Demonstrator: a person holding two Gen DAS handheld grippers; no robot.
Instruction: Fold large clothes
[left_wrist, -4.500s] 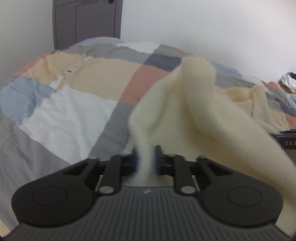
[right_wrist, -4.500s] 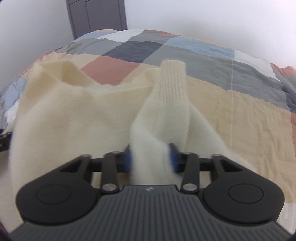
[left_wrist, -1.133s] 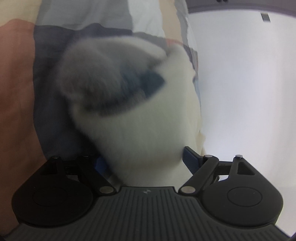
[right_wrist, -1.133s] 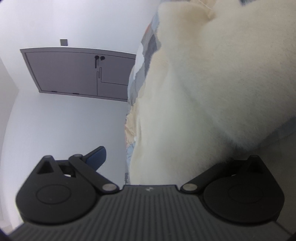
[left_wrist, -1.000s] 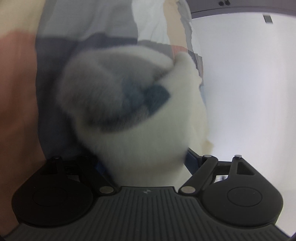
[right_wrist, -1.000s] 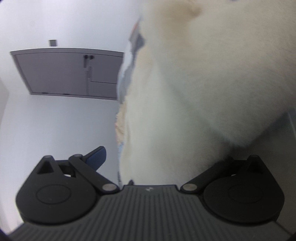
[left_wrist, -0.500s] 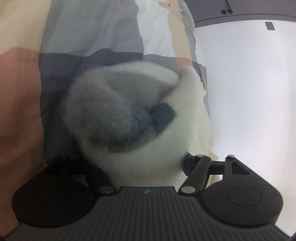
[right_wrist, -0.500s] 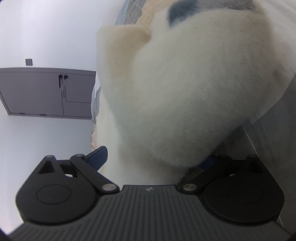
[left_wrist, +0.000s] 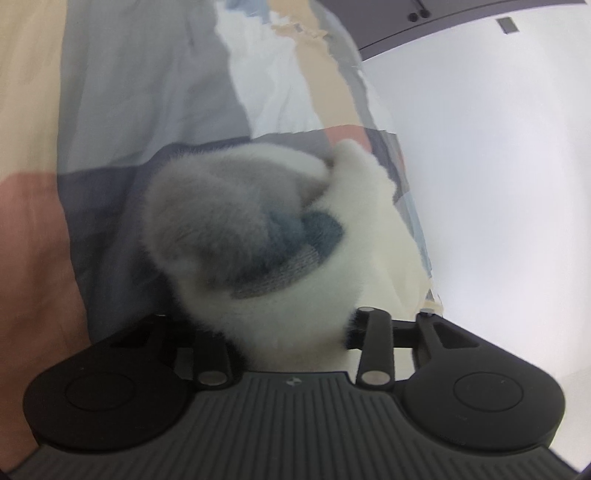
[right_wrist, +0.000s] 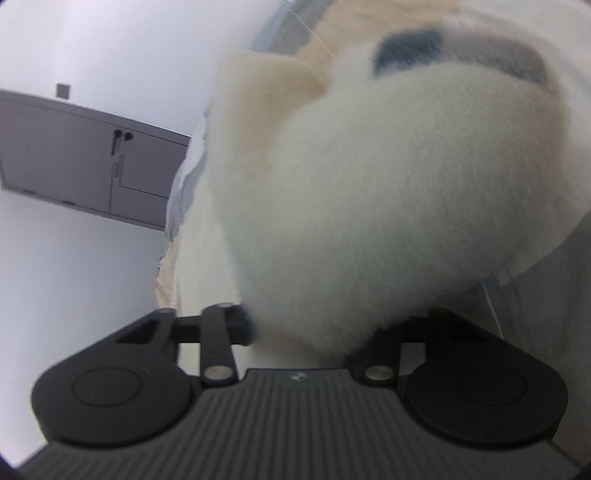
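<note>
Only right view shows the door (right_wrist: 85, 162) beside sweater (right_wrist: 369, 221).

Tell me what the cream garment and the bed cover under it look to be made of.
Cream garment: a fuzzy knit, likely wool or acrylic; soft halo of fibres, faint ribbing on a grey patch. Bed cover: thin woven fabric, probably matte cotton; flat colour blocks, fine creases.

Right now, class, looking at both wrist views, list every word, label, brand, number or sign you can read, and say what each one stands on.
No readable words or numbers appear in either view.
Small emblem on the left claw housing: a mark only, too small to read.
The same emblem on the right claw housing: too small to read.
Dark patch inside the fluffy cream sweater, perhaps a label: blurred, no text legible.
Small grey plate on the wall: blank as far as can be seen.
</note>
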